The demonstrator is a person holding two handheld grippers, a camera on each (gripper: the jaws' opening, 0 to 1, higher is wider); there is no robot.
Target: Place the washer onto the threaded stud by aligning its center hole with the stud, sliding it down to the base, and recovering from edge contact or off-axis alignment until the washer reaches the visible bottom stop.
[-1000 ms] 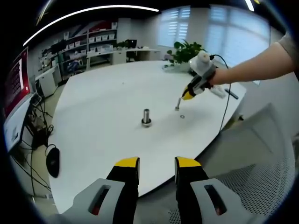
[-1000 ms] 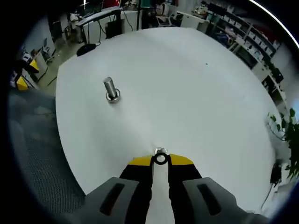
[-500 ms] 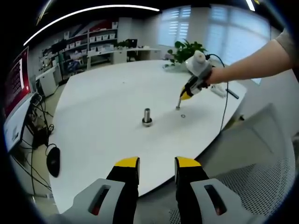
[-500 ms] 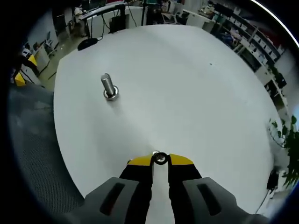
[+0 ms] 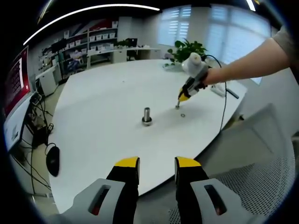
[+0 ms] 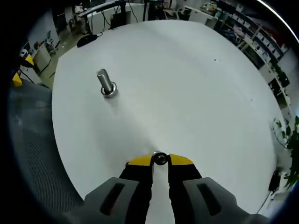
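Right gripper view: a small silver metal washer (image 6: 160, 158) sits pinched between the right claw's (image 6: 160, 160) yellow tips, well apart from the upright shiny threaded stud (image 6: 106, 84) on the big white table (image 6: 187, 84). The left claw (image 5: 157, 164) is open, holding nothing.

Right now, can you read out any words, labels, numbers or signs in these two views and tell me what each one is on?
No text can be read.
Red screen at the left edge of the left gripper view: pale lines on it, too blurred to read.
Shelves at the back of the room: boxes and pale labels, too small to read.
Threaded stud, washer and white table: no markings visible.
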